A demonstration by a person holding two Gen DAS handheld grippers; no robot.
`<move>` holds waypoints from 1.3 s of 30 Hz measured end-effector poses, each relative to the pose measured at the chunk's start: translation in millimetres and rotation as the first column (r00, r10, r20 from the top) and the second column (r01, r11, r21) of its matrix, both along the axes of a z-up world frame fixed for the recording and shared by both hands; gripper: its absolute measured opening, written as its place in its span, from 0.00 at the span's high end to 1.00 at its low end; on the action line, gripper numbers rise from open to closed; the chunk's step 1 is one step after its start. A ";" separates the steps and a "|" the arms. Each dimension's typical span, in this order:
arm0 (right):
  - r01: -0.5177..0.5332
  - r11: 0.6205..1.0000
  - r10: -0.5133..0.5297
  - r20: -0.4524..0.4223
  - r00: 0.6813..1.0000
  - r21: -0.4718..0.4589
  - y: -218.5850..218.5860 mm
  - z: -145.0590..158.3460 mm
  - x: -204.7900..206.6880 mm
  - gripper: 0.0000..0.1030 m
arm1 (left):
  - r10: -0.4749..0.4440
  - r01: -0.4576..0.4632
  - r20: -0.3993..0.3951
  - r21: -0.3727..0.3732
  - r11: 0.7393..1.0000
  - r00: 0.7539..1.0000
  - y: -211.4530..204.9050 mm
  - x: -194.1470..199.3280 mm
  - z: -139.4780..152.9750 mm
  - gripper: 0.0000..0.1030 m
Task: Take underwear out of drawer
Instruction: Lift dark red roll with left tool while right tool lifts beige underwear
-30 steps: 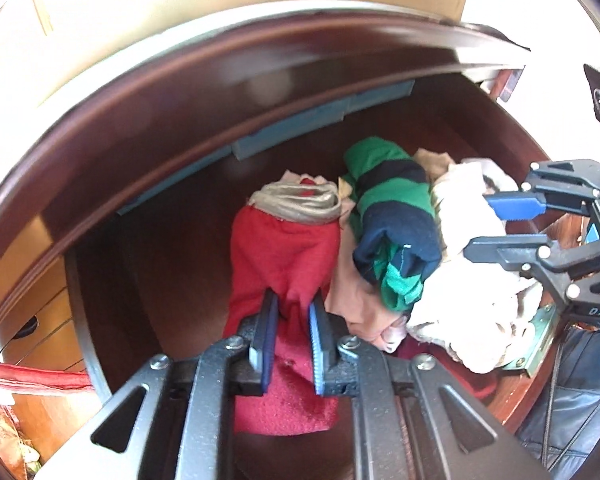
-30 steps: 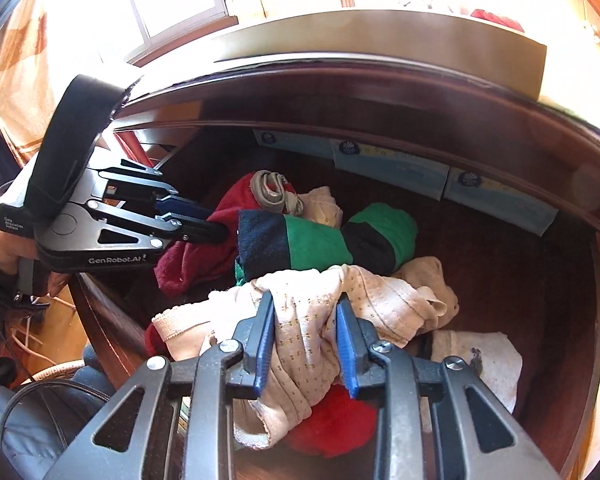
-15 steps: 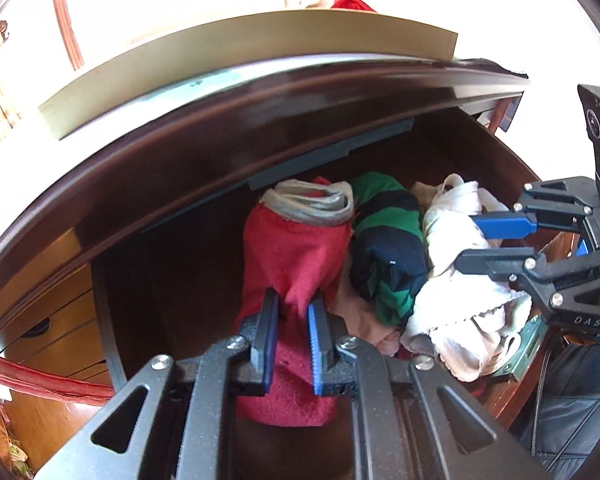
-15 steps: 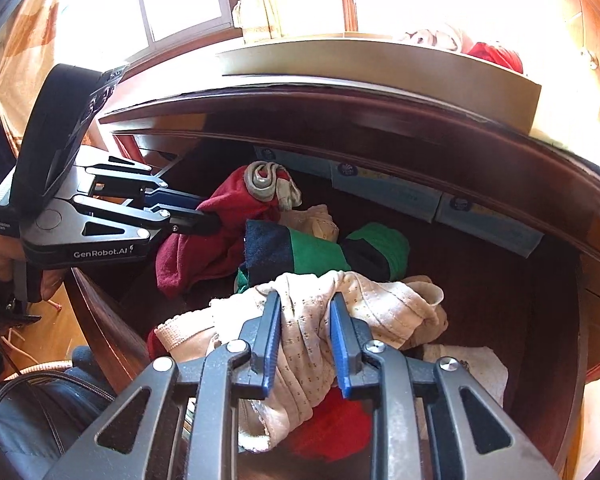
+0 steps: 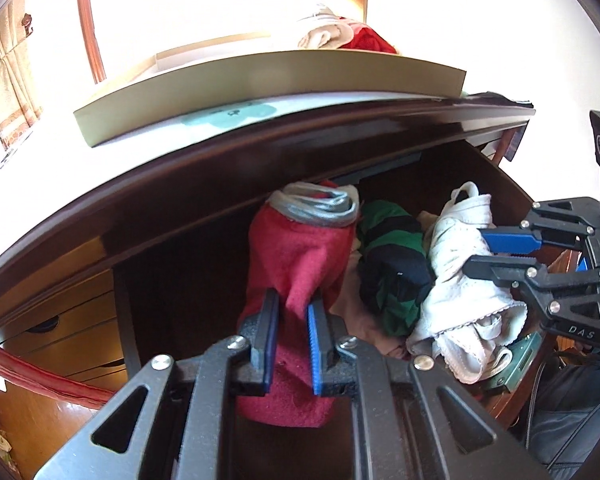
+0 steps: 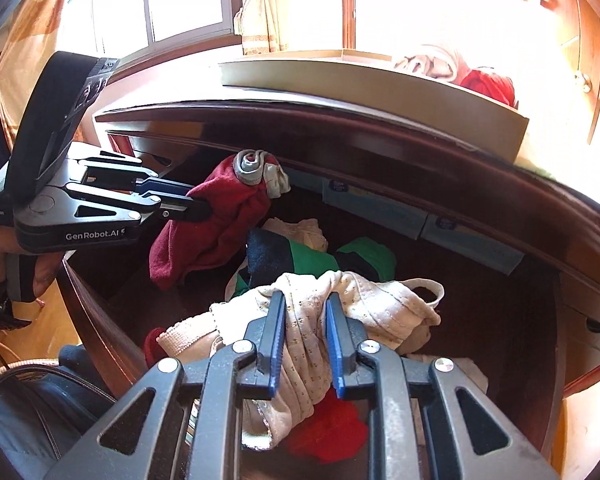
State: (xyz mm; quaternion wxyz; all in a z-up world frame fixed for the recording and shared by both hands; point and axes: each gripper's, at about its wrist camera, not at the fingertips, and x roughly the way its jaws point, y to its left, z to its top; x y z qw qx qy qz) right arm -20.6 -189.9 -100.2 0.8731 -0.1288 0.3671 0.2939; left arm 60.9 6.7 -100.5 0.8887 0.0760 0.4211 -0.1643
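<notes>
Red briefs (image 5: 296, 264) with a grey waistband hang pinched in the left claw (image 5: 293, 332), lifted above the dark wooden drawer (image 6: 480, 312). The right claw (image 6: 305, 336) is clamped on cream underwear (image 6: 380, 304) atop the pile, beside a green-and-navy garment (image 6: 300, 256).

My left gripper (image 6: 204, 206), at the frame's left, is black with blue pads, silver screws and white "GenRobot.AI" lettering; my right gripper (image 5: 476, 254), far right, reads "DAS".
</notes>
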 end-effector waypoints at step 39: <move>0.021 0.999 -0.029 0.280 0.959 0.031 -7.4 57.2 -30.9 0.82 | 0.068 -0.045 0.191 -0.121 0.992 0.979 18.6 -47.9 48.2 0.91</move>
